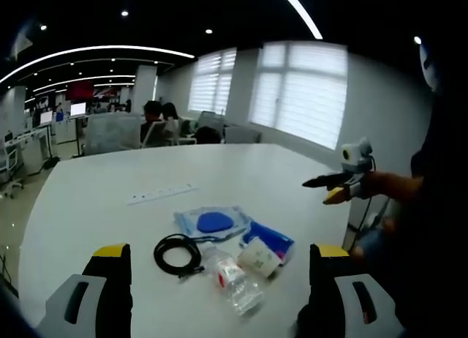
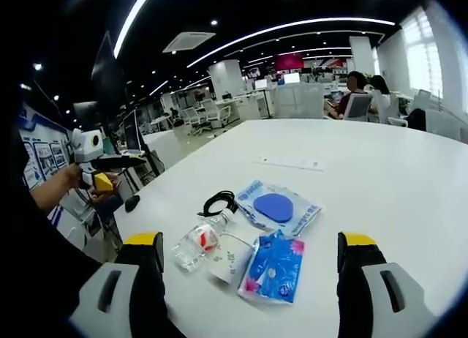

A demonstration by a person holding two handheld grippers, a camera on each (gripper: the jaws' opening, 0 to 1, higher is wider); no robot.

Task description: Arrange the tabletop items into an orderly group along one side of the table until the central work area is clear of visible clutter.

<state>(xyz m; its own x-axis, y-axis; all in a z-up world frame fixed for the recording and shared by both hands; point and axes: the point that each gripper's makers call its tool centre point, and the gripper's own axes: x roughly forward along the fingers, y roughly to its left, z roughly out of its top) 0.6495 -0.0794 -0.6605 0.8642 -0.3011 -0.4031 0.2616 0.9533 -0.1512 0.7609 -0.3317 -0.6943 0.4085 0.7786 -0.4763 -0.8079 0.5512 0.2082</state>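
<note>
Left gripper of mine hangs wide open and empty in the left gripper view, above the black cable coil, water bottle and blue-disc pouch clustered mid-table; I'd drop squarely over one item. Right gripper view: my right gripper is equally spread, empty, nearest the blue tissue pack beside the paper cup. I'd clamp across its short side.
</note>
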